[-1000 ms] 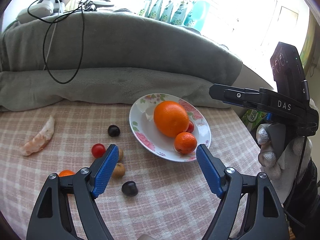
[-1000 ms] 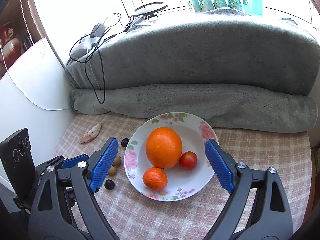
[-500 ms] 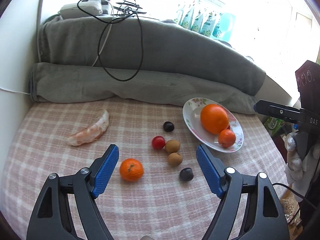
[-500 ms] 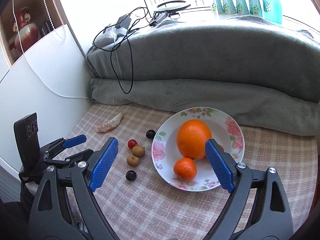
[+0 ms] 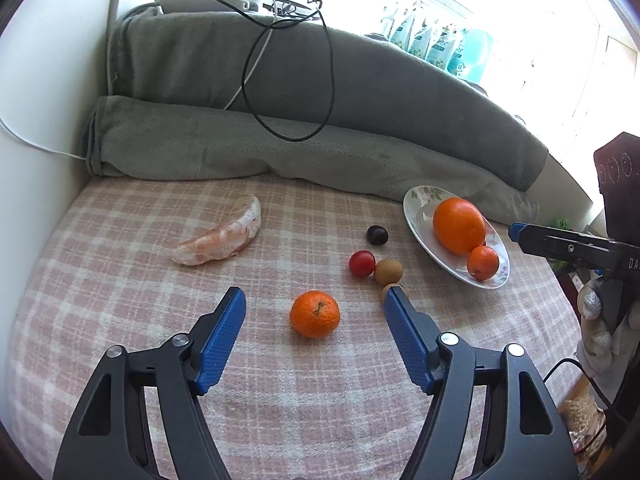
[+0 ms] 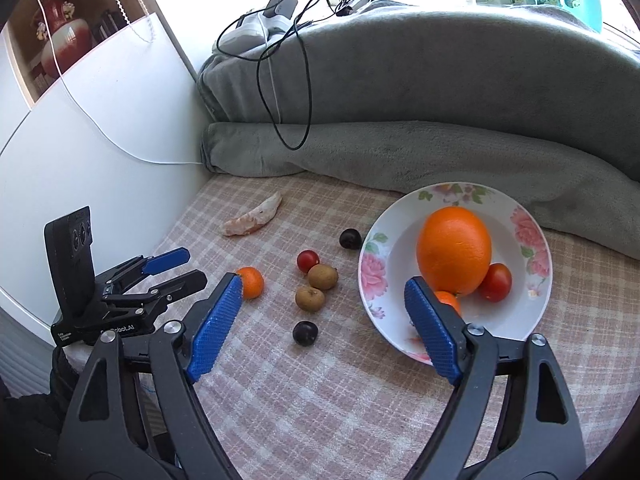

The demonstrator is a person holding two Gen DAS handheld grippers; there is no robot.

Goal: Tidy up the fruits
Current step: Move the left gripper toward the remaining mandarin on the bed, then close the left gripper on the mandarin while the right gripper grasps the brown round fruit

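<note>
My left gripper (image 5: 316, 300) is open, and a loose mandarin (image 5: 315, 313) lies on the checked cloth between its fingertips, untouched. A red tomato (image 5: 362, 263), two brown fruits (image 5: 388, 271) and a dark plum (image 5: 377, 235) lie beyond it. The floral plate (image 5: 420, 216) at the right holds a large orange (image 5: 459, 225) and a small mandarin (image 5: 483, 263). My right gripper (image 6: 322, 288) is open and empty above the cloth, left of the plate (image 6: 372, 256). The right wrist view also shows a tomato (image 6: 496, 282) in the plate and the loose mandarin (image 6: 252, 282).
A peeled pomelo segment (image 5: 218, 238) lies at the left. A rolled grey blanket (image 5: 280, 148) with cables borders the back. A white wall (image 6: 100, 152) stands at the left. A second dark plum (image 6: 305, 333) lies near the front.
My left gripper has swung left and closer, from facing the plate to having the loose mandarin between its fingers. My right gripper has drawn back and left of the plate.
</note>
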